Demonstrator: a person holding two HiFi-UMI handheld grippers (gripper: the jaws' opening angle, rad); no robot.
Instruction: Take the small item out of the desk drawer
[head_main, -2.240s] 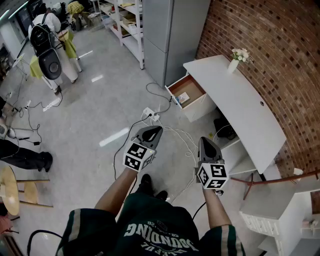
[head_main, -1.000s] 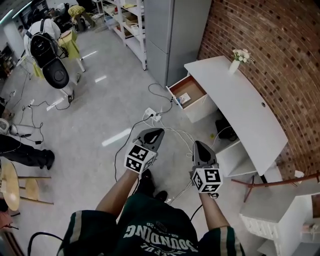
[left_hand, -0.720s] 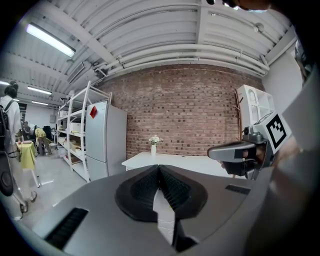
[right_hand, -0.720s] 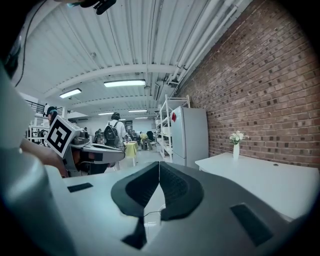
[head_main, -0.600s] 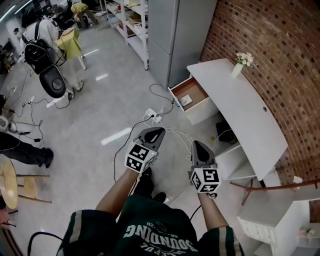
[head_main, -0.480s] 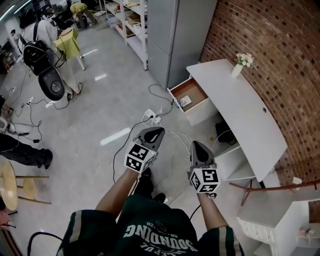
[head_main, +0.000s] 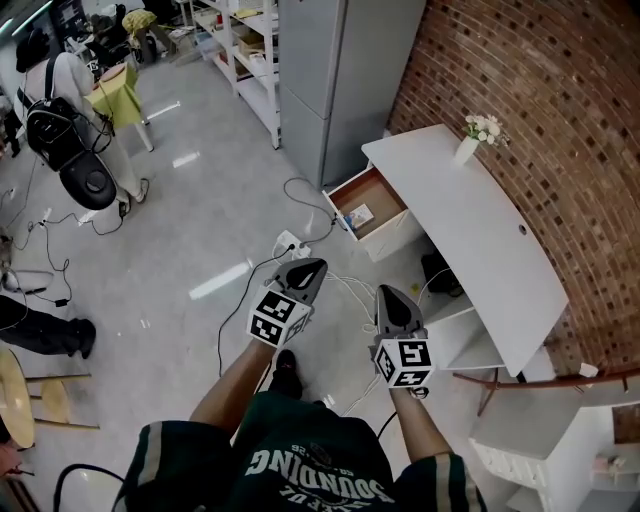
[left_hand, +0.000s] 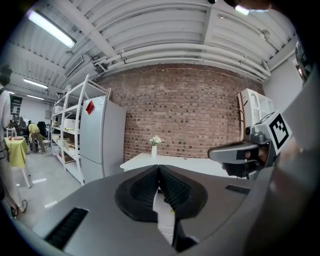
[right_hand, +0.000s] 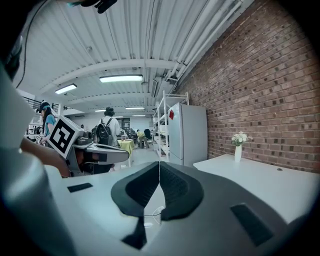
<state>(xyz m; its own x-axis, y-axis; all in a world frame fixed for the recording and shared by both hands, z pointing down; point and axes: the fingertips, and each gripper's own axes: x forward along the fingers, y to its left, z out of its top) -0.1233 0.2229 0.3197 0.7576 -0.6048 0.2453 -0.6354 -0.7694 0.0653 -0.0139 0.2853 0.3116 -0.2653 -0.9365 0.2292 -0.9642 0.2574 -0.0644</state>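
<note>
A white desk (head_main: 470, 230) stands along the brick wall, and its wooden drawer (head_main: 362, 203) is pulled out at the near-left end. A small flat item (head_main: 360, 214) lies inside the drawer. My left gripper (head_main: 308, 267) is held over the floor, well short of the drawer, jaws shut and empty. My right gripper (head_main: 385, 297) hangs beside it, nearer the desk, also shut and empty. In the left gripper view the desk (left_hand: 190, 162) lies ahead with the right gripper (left_hand: 240, 152) at the right. The right gripper view shows the desk top (right_hand: 260, 177) at the right.
White cables and a power strip (head_main: 288, 243) lie on the floor between me and the drawer. A grey cabinet (head_main: 335, 70) stands left of the desk, with shelving (head_main: 235, 50) beyond. A vase of flowers (head_main: 470, 140) sits on the desk. People stand at far left (head_main: 60, 110).
The head view has shifted, so the desk and drawer sit slightly lower and further left. The right gripper has drifted left toward the left one. Both stay shut.
</note>
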